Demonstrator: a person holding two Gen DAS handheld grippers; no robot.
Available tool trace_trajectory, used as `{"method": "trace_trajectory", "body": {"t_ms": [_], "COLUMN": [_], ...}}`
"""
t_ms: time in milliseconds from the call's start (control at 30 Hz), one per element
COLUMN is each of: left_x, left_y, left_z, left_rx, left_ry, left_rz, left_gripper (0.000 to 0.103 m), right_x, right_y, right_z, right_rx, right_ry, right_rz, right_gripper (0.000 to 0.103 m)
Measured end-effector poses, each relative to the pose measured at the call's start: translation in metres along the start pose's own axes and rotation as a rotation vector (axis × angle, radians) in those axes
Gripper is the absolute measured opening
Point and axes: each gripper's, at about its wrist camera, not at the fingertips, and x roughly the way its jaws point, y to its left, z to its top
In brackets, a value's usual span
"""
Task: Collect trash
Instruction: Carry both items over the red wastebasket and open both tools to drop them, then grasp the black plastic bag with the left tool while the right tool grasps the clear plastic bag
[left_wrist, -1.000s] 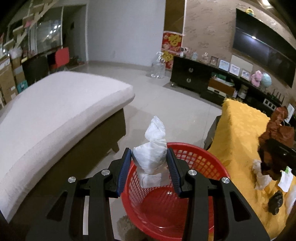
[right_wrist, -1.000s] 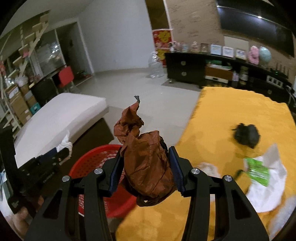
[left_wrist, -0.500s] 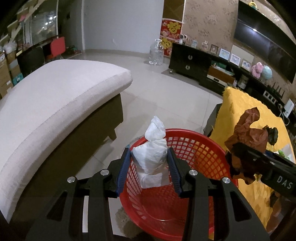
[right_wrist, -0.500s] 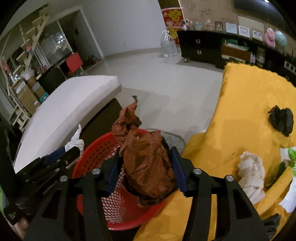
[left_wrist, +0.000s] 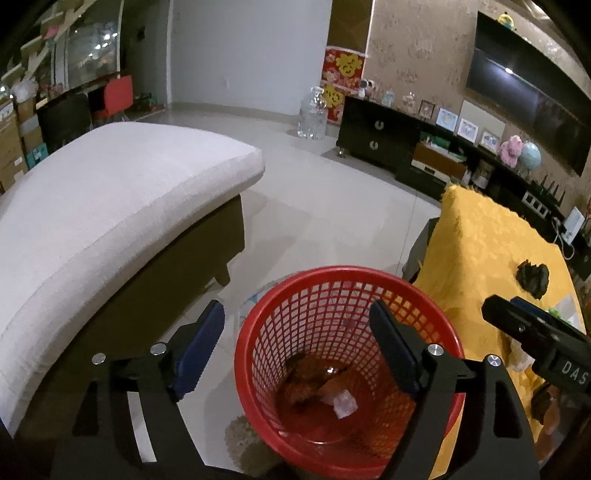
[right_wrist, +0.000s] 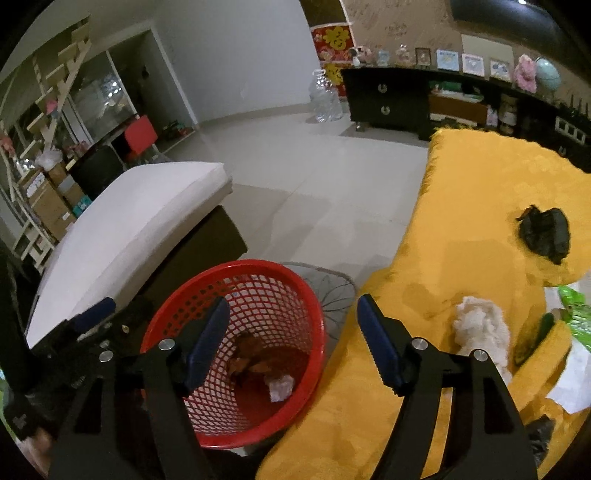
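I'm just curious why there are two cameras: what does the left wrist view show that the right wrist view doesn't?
Only the left wrist view shows the wall-mounted TV. Only the right wrist view shows the white crumpled tissue and green wrapper on the yellow cloth. Both show the red basket holding brown paper and a white wad, plus the black crumpled trash and the white cushion.
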Motion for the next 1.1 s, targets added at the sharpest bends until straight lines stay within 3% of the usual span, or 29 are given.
{"method": "trace_trajectory", "body": {"t_ms": [300, 433, 1100], "left_x": [-0.008, -0.009, -0.023], "left_y": [-0.005, -0.012, -0.099], "left_z": [0.001, -0.001, -0.032], "left_rx": [-0.005, 0.02, 0.212], "left_ry": [-0.044, -0.048, -0.035], "left_rz": [-0.011, -0.022, -0.138], "left_gripper": [0.083, 0.084, 0.084], "right_x": [-0.022, -0.043, -0.161], "right_y": [-0.008, -0.022, -0.164], "right_z": [-0.014, -0.021, -0.09], "right_rx": [-0.024, -0.019, 0.12], "right_ry": [-0.052, -0.09, -0.177], "right_rz": [-0.071, -0.111, -0.439], "right_gripper": [0.071, 0.077, 0.08]}}
